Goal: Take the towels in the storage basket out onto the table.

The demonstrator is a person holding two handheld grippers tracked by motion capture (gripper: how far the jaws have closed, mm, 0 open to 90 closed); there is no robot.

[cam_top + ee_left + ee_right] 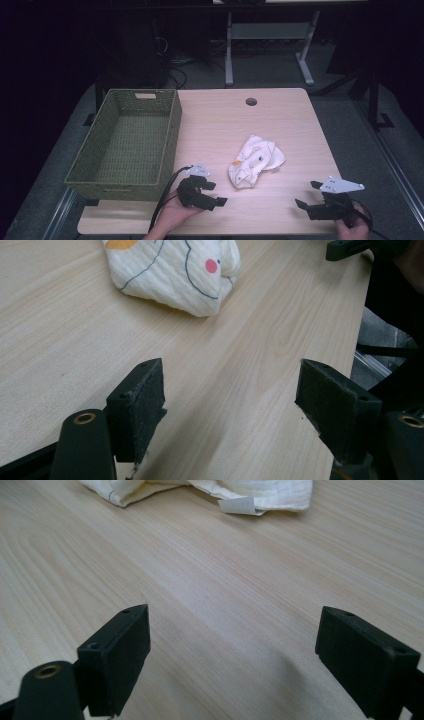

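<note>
Status, near to far: L hand-held gripper (pixel 209 194) and R hand-held gripper (pixel 312 197) both w/ jaws spread, holding nothing, low over surface (pixel 220 125). Crumpled cloth (pixel 255 161) lies mid-surface between them, untouched. Green basket (pixel 170 135) at far left holds nothing. Likely cloth-to-basket job; no step done yet.

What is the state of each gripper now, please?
Left gripper: open, holding nothing, near the white cloth.
Right gripper: open, holding nothing, above the table.
</note>
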